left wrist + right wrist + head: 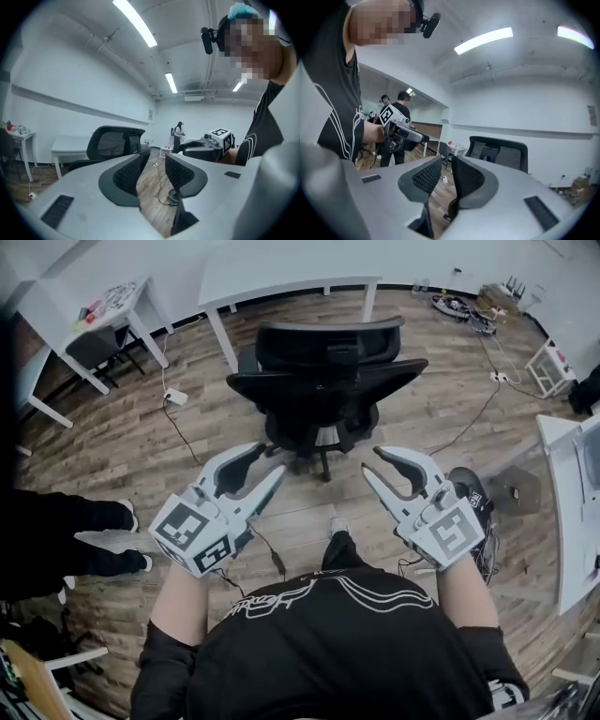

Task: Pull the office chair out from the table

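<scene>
One office chair (323, 381) stood just on the near side of one white table (281, 282). The left gripper (270, 463) and right gripper (375, 463) were both narrowly parted, gripping nothing.

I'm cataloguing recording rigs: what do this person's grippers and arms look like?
The left gripper and right gripper are light grey shells with curved jaws lined with black textured pads. Each carries a white cube with black square markers. The person wears a short-sleeved black shirt with white line print.

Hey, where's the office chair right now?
In the head view the office chair stands top centre on the wooden floor, just this side of the white table, ahead of the left gripper and right gripper.
</scene>
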